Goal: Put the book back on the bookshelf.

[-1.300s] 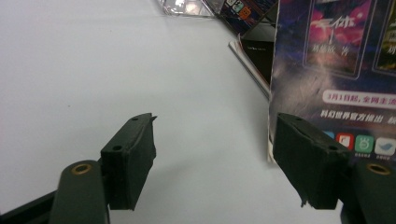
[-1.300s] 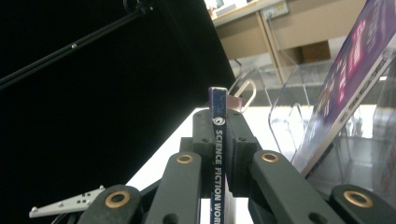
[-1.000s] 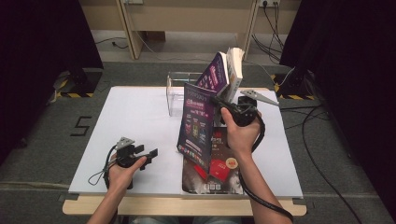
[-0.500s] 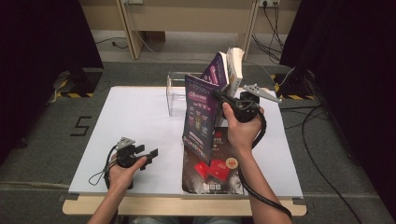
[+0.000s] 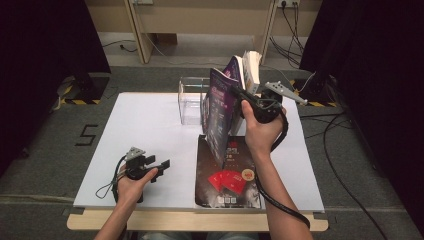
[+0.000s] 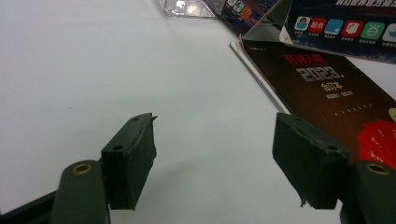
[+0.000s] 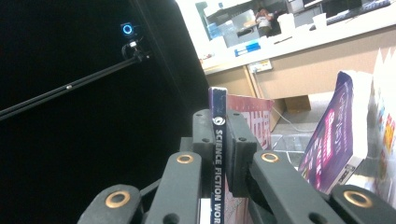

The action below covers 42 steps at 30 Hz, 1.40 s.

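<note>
Holding the magazine [image 7: 218,140] clamped by its spine in my right tool [image 5: 239,93], lifted over the worktop [image 5: 150,125] | left tool [image 5: 162,164] apart, idle | keep it upright, ease beside the leaning books [image 5: 247,67].

We count two black two-jaw grippers: left gripper [image 5: 159,165], right gripper [image 5: 239,93]. One purple glossy magazine [image 5: 218,115] lifted upright, one black flat magazine [image 5: 227,172] at the tabletop's near edge, two thick books [image 5: 246,67] and one clear plastic stand [image 5: 192,100] toward its far edge.
</note>
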Motion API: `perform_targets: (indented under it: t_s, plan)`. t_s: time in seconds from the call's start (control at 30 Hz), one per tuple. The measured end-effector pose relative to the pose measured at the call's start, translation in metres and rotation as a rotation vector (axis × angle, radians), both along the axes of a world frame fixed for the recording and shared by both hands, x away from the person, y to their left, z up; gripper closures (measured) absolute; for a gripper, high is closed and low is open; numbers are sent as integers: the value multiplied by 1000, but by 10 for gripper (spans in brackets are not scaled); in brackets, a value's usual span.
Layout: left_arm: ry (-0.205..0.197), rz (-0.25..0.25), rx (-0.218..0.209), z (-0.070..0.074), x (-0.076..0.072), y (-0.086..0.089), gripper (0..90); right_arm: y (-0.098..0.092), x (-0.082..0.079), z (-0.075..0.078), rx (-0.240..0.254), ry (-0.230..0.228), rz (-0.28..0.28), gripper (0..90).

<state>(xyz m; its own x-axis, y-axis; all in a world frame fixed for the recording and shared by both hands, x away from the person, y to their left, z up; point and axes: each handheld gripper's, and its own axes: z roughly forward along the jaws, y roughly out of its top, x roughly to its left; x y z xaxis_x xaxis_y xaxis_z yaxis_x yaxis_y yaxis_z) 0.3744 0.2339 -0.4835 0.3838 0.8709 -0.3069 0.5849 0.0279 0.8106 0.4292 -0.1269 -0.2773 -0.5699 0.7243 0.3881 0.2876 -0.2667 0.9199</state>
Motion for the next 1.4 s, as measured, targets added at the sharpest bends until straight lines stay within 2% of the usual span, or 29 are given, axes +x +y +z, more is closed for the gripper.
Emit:
perform_targets:
  t_s: [0.43, 0.87, 1.23, 1.4]
  plan:
    - [3, -6, -2, -1, 0, -1, 291, 2, 15, 13, 20, -19, -24, 849]
    - [4, -4, -6, -2, 0, 0, 291, 4, 26, 25, 11, -76, -68, 849]
    - [4, -4, -10, -2, 0, 0, 291, -1, 35, 36, 31, -86, -99, 849]
    - [6, -11, -11, -3, 0, -2, 290, 1, 45, 40, 25, -87, -109, 849]
